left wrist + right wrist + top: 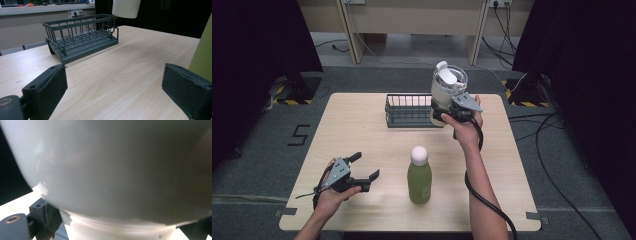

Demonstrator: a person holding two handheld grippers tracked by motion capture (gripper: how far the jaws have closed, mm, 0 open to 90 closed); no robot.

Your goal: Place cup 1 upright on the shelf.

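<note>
White cup: clamped in right hand-held gripper, raised beside rack; left hand-held gripper released over table, near green bottle.

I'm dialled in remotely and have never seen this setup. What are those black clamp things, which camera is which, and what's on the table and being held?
A person holds a hand-held two-jaw gripper in each hand. The high view looks down on the wooden table; the other two cameras ride on the grippers. The left gripper hangs open and empty over the table. The right gripper is shut on a white lidded cup, lifted by the dark wire basket; its camera sees the cup close up. A green bottle with a white cap stands near the front.
</note>
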